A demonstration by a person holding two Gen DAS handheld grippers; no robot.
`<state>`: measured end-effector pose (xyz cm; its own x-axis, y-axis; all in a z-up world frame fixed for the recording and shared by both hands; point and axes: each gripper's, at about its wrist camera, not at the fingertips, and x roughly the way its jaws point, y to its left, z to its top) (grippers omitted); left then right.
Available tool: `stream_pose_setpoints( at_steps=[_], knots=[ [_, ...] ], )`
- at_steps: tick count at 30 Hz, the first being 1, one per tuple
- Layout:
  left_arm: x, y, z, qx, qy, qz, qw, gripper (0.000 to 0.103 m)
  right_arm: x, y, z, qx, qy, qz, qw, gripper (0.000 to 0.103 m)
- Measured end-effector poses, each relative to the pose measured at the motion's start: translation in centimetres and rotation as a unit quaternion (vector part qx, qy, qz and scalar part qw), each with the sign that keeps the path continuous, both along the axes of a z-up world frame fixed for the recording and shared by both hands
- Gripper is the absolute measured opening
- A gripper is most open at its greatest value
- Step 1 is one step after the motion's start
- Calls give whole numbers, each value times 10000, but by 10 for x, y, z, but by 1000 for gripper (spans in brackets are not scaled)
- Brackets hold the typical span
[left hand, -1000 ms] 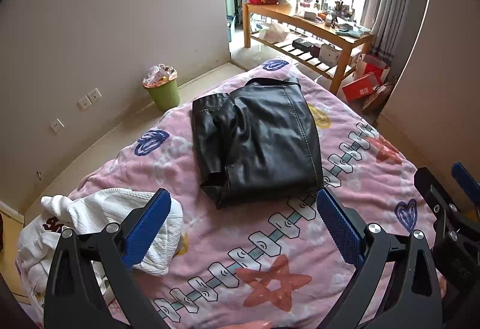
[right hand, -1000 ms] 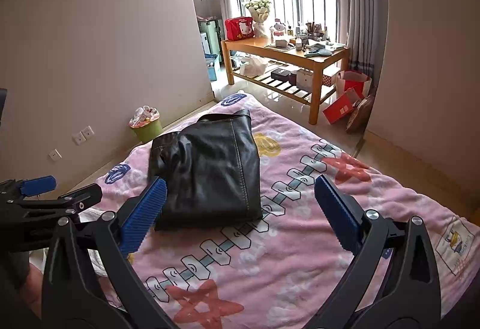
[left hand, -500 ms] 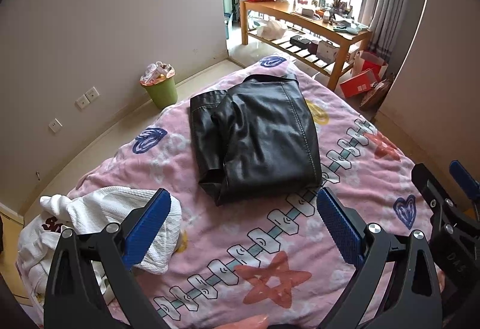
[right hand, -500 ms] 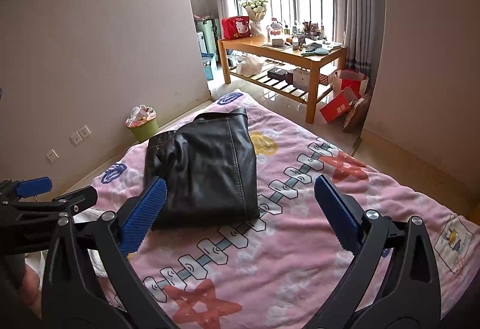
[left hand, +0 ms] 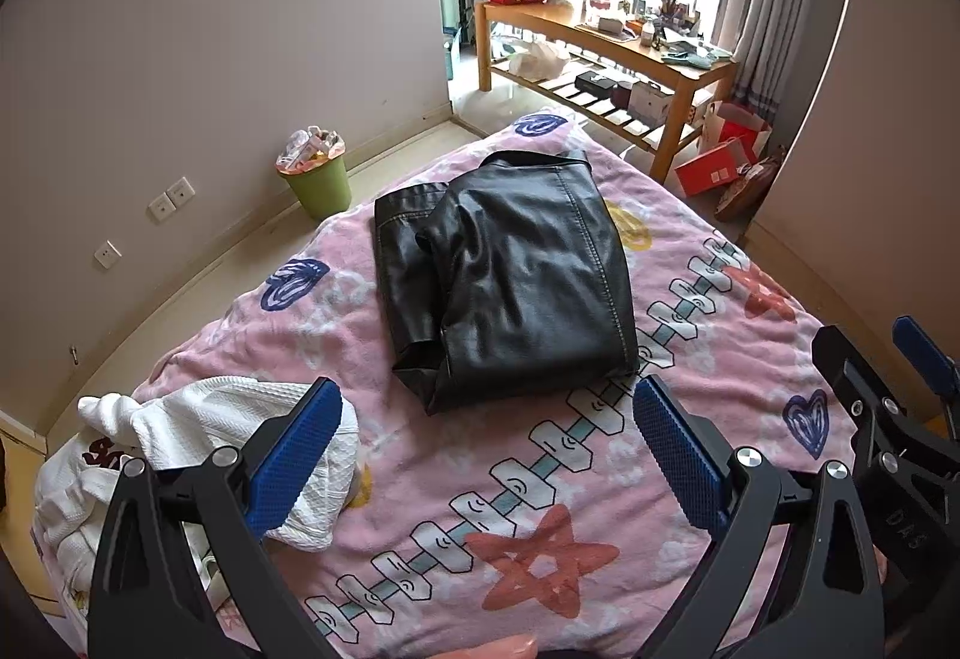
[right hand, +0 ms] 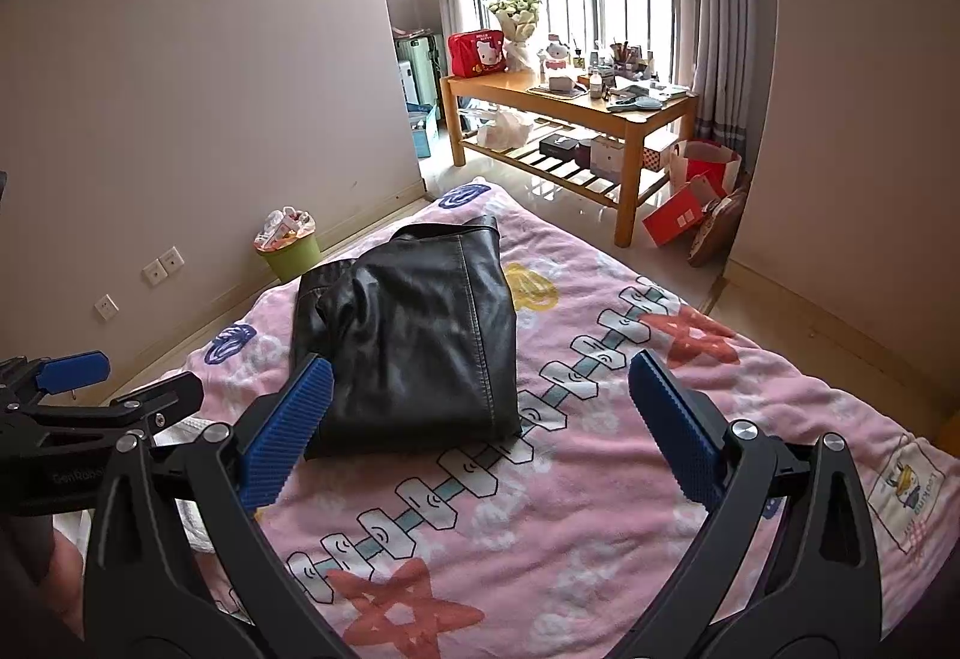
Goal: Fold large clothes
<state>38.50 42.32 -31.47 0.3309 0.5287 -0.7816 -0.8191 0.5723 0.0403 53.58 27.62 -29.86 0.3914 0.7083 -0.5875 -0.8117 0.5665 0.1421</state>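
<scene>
jacket [left hand: 510, 275]: folded, ahead of both
left hand-held gripper [left hand: 486, 437]: spread, empty
right hand-held gripper [right hand: 480, 419]: spread, empty
risk: slick leather may spring open

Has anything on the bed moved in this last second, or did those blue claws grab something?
Hardly anything changed. Both cameras drifted slightly, so the view shifted a little, but nothing was taken hold of or let go. The left claw and right claw stayed open and empty above the pink blanket. The folded black leather jacket and the white garment lie where they were.
</scene>
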Motion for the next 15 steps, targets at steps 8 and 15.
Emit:
stream_pose_setpoints(
  at_steps=[8,15],
  knots=[
    [5,2,-1,-113,-37,-31,9999,95,1,-1,-2,-23,20,-8,10000,97],
    [8,3,-3,-123,37,12,9999,95,4,-3,-7,-88,50,0,9999,97]
  ],
)
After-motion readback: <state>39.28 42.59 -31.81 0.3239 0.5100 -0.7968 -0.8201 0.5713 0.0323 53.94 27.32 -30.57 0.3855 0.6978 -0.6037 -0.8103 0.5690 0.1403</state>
